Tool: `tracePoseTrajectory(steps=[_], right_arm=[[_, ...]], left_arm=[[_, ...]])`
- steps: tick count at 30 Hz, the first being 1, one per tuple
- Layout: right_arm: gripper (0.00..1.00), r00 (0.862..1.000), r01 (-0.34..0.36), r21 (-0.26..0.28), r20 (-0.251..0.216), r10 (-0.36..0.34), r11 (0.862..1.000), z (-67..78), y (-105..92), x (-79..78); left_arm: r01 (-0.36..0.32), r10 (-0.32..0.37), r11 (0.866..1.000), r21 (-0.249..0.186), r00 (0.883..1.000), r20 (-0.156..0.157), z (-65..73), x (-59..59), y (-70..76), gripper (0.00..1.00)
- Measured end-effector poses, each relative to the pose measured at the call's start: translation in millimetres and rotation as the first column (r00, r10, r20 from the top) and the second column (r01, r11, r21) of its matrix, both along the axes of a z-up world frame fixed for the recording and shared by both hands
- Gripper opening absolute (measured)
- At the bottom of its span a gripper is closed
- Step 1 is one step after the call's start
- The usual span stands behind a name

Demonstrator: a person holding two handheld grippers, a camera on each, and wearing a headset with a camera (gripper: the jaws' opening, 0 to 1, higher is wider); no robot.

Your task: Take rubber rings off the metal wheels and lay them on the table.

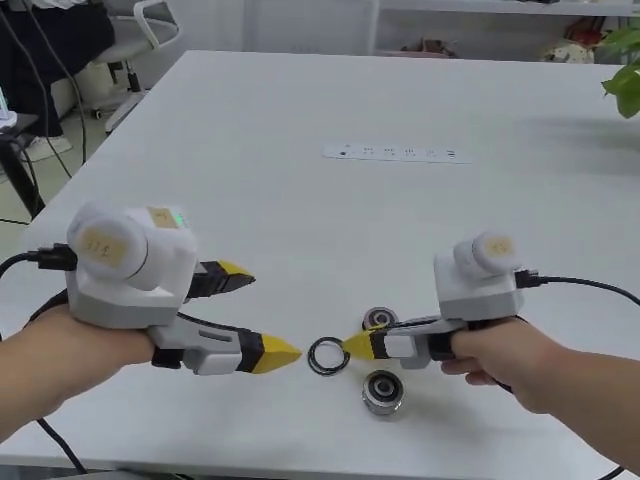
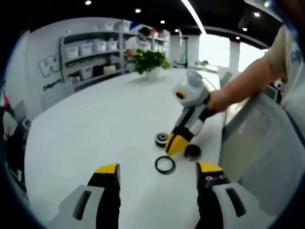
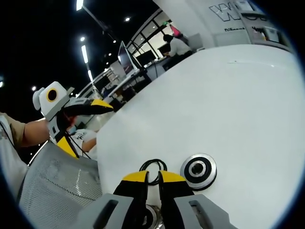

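A black rubber ring (image 1: 328,356) lies flat on the white table (image 1: 300,200) near its front edge. My right gripper (image 1: 352,346) comes in from the right, its yellow tips nearly closed on the ring's right edge. In the right gripper view, the near edge of the ring (image 3: 153,166) sits in the narrow gap of the right gripper (image 3: 153,177). One metal wheel (image 1: 379,320) lies just behind that gripper, another metal wheel (image 1: 383,390) just in front. My left gripper (image 1: 256,312) stands open left of the ring, holding nothing. In its own view, the left gripper (image 2: 158,168) frames the ring (image 2: 165,164).
A white power strip (image 1: 395,152) lies flat mid-table. A green plant (image 1: 625,75) stands at the far right edge. An office chair (image 1: 140,40) is beyond the far left corner. A grey mesh chair back (image 2: 257,138) is close behind the table's front edge.
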State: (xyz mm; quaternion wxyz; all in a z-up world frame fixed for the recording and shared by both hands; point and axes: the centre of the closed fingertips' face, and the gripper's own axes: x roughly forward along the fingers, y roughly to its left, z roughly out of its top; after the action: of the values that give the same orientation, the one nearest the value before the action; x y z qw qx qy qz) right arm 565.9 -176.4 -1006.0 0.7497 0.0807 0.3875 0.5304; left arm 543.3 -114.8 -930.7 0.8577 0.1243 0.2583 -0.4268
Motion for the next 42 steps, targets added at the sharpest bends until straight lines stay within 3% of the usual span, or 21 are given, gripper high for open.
tracePoseTrajectory(steps=[16, 34, 42], right_arm=[[0.13, 0.997, 0.028, 0.048, 0.072, -0.032, 0.998, 29.2, -12.9, 17.1], [0.21, 0.987, 0.075, 0.049, 0.141, -0.081, 0.996, 38.9, -42.1, 37.5], [0.24, 0.982, 0.090, 0.023, 0.164, -0.093, 0.996, 32.1, -54.6, 42.4]], left_arm=[[0.008, -0.008, 1.000, 0.000, 1.000, -0.022, -2.4, 11.6, -5.1, 0.65], [0.017, -0.017, 1.000, -0.009, 0.999, -0.040, -3.3, 28.0, -20.0, 0.64], [0.022, -0.023, 1.000, -0.012, 0.998, -0.050, -7.1, 36.2, -28.3, 0.63]])
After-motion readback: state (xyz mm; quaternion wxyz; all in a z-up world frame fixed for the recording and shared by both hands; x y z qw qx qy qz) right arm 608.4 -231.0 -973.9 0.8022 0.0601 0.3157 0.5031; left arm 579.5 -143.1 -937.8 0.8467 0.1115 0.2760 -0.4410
